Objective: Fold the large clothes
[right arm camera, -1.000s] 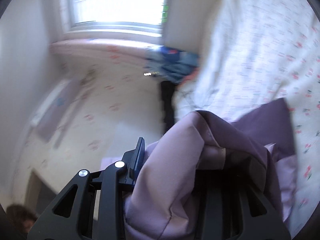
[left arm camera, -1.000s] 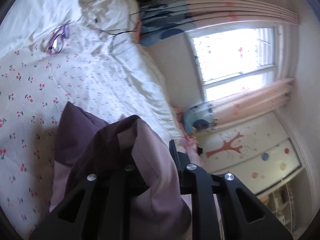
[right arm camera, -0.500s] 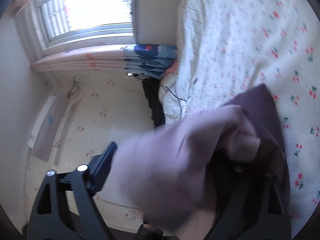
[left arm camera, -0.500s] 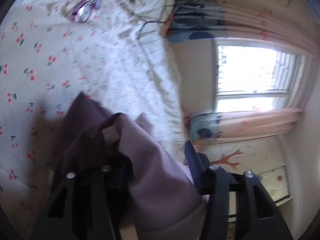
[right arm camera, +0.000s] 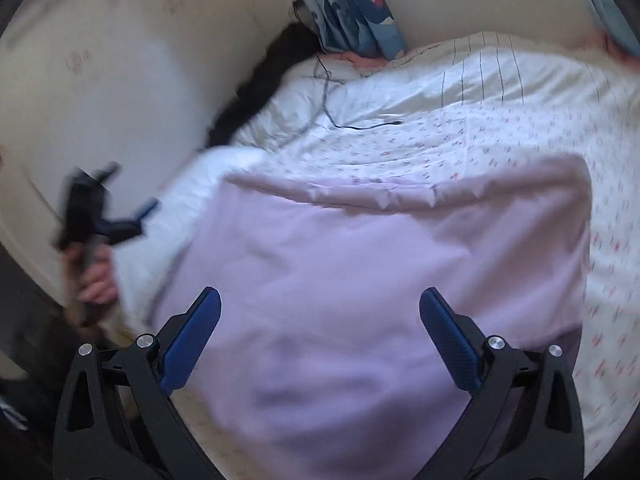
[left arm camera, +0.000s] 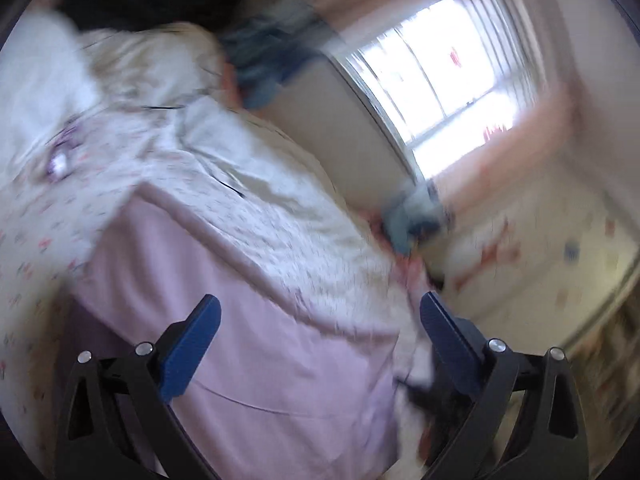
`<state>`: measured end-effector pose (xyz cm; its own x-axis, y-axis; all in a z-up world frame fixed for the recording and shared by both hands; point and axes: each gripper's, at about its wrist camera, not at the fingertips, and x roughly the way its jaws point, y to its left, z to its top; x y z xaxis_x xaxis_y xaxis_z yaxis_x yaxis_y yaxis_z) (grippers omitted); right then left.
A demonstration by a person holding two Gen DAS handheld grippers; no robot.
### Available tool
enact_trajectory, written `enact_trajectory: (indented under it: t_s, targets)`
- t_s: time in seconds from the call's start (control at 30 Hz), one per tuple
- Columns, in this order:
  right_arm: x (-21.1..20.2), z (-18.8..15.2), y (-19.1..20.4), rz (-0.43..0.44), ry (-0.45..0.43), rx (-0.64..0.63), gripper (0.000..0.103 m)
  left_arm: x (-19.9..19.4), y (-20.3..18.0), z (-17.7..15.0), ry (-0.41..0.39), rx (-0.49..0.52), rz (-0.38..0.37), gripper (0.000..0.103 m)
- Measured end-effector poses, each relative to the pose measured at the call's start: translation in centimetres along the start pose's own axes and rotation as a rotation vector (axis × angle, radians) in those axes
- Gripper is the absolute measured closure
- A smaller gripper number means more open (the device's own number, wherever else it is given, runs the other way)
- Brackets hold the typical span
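Note:
A lilac garment [left arm camera: 248, 360] lies spread flat on the cherry-print bed cover [left arm camera: 260, 208]. In the right wrist view the same garment [right arm camera: 360, 272] shows as a smooth, roughly square fold with a straight far edge. My left gripper [left arm camera: 319, 300] hovers over its near right part, jaws opening wide, nothing between the pads. My right gripper [right arm camera: 320, 294] hangs above the garment's near edge, jaws also opening, nothing gripped. The left gripper [right arm camera: 104, 216] also appears at the left of the right wrist view, held by a hand [right arm camera: 96, 280] clear of the cloth.
Purple glasses [left arm camera: 60, 156] lie on the cover to the far left. A black cable [right arm camera: 360, 126] trails across the white bedding beyond the garment. A dark cloth [right arm camera: 260, 80] sits against the wall. Blue curtain [right arm camera: 352, 12] and window [left arm camera: 448, 72] lie behind the bed.
Both grippers let go of the lilac garment, which was bunched in their jaws and now lies flat. Both hands lifted and drew back, rolling as they went.

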<state>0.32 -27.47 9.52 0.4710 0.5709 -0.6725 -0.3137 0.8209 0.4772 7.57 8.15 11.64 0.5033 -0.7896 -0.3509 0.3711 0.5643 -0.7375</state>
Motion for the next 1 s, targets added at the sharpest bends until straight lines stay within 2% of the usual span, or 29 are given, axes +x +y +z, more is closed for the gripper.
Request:
enact_trajectory:
  t_s: [0.1,0.17,0.23,0.27,0.33,0.37,0.47,0.57,0.6,0.67,0.73,0.77,0.8,0.87,0.93,1.0]
  targets:
    - [5.0,2.5,-0.9,-0.149,0.051,-0.004,0.007,5.8,-2.6,-1.2,0.109,0.131,0.030,0.008]
    - [8.5,3.4,-2.6,-0.204,0.088,0.033,0.007,9.6,-2.2,-1.6,0.160,0.171,0.108,0.008]
    - [12.3,3.8,-4.7,-0.244,0.119,0.051,0.007,13.7,0.8,-1.6,0.206,0.133,0.204,0.008]
    - [13.8,4.0,-5.7,-0.253,0.131,0.055,0.007,14.1,2.6,-2.1,0.212,0.110,0.235,0.009]
    - [16.2,4.4,-7.3,-0.256,0.138,0.069,0.007,16.0,6.5,-1.6,0.219,0.016,0.232,0.012]
    - [17.1,5.1,-7.9,-0.251,0.130,0.081,0.007,16.4,7.9,-1.2,0.209,-0.015,0.246,0.018]
    - [19.6,6.8,-9.6,-0.253,0.169,0.120,0.006,17.4,9.6,-0.8,0.212,-0.050,0.281,0.020]
    - [18.8,7.0,-9.4,-0.241,0.176,0.119,0.006,16.3,7.6,-1.5,0.217,0.032,0.355,0.020]
    - [17.4,6.9,-9.0,-0.234,0.149,0.110,0.006,14.9,6.5,-1.5,0.188,0.074,0.395,0.020]
    - [13.9,6.9,-7.5,-0.221,0.096,0.089,0.007,12.4,4.5,-1.3,0.130,0.132,0.418,0.018]
    - [10.2,6.5,-6.6,-0.280,0.037,0.048,0.007,9.4,2.7,-1.4,0.039,0.204,0.476,0.006]
    - [9.0,6.2,-6.5,-0.322,0.018,0.033,0.007,8.7,2.4,-1.4,0.002,0.235,0.519,0.006]
    - [8.4,5.8,-6.8,-0.357,0.009,0.029,0.007,8.4,2.4,-1.6,-0.012,0.262,0.551,0.006]
    - [8.7,4.4,-9.2,-0.425,0.033,0.062,0.007,9.3,4.3,-2.3,0.030,0.271,0.584,0.006]
    - [10.7,2.5,-12.3,-0.394,0.076,0.120,0.006,10.6,7.1,-3.6,0.076,0.221,0.575,0.006]
    - [11.6,1.6,-13.6,-0.340,0.057,0.163,0.006,11.4,8.2,-4.4,0.059,0.226,0.588,0.006]
